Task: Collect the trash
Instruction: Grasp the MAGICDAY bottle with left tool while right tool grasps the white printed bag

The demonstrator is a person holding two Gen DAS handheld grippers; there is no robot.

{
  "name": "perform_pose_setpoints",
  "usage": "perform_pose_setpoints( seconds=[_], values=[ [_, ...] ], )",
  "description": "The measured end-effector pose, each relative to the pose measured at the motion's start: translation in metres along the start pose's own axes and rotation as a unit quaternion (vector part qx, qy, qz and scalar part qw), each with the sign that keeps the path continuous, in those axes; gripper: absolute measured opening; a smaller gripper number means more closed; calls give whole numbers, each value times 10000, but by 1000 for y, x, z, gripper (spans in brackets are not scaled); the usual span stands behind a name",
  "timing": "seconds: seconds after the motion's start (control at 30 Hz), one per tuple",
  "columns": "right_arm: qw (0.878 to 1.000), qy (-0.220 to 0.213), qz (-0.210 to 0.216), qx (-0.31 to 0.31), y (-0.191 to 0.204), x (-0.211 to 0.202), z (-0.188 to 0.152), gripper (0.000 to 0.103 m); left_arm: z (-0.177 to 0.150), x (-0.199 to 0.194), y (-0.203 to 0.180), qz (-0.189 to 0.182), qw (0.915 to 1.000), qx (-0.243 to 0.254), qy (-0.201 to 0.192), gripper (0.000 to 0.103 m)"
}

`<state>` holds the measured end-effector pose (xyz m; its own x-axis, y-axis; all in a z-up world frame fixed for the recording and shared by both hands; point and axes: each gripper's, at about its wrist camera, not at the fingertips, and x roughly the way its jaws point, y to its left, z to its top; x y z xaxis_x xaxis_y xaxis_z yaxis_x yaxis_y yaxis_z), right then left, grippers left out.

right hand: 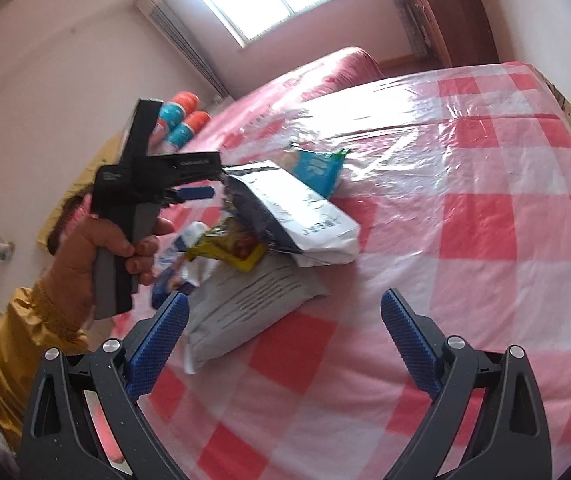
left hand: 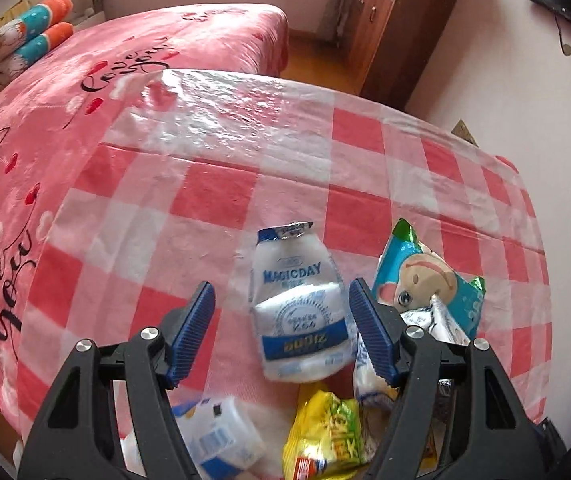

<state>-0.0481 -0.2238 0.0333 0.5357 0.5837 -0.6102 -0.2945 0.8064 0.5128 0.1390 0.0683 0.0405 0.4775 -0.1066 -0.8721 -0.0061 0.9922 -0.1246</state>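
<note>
A pile of trash lies on the red-and-white checked table cover (left hand: pixel 221 200). In the left wrist view my left gripper (left hand: pixel 281 308) is open, its blue fingers on either side of a crushed white MAGICDAY bottle (left hand: pixel 299 304). A teal snack wrapper (left hand: pixel 417 276) lies to its right, a yellow wrapper (left hand: pixel 325 436) and a white tub (left hand: pixel 217 436) below. In the right wrist view my right gripper (right hand: pixel 285 320) is open and empty above the cover, near a grey-white mailer bag (right hand: pixel 245 312). The left gripper (right hand: pixel 205 192) also shows there over the pile, beside a second white bag (right hand: pixel 301 216).
A bed with a pink blanket (left hand: pixel 85 92) lies beyond the table, rolled towels (left hand: pixel 37 28) at its head. A wooden cabinet (left hand: pixel 397 20) stands by the far wall. The checked cover (right hand: pixel 465 240) spreads to the right of the pile.
</note>
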Motion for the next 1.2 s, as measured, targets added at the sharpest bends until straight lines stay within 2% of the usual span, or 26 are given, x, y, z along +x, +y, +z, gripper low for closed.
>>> perform_pose_setpoints(
  seconds=[0.17,0.3,0.5,0.57,0.73,1.0,1.13,1.2],
  values=[
    [9993,363,107,15,-6,21,22,95,8,8,1,-119,9999,-34,84,71],
    [9991,416,37,-57,-8,26,36,96,10,9,5,-147,9997,-134,114,71],
    [9991,378,64,-159,-14,37,52,95,6,13,8,-633,9971,-320,276,72],
    [9991,372,96,-159,-17,43,55,96,5,15,6,-682,9969,-279,279,72],
    [9987,397,212,-242,-16,61,59,95,6,25,3,-576,9974,-203,375,73],
    [9983,468,269,-234,-16,81,60,96,7,27,-2,-332,9991,-65,254,72],
    [9983,408,240,-335,-14,84,60,96,3,27,-10,63,9998,112,148,59],
    [9980,421,210,-419,-11,85,60,96,2,26,-10,97,9998,103,116,59]
  ],
)
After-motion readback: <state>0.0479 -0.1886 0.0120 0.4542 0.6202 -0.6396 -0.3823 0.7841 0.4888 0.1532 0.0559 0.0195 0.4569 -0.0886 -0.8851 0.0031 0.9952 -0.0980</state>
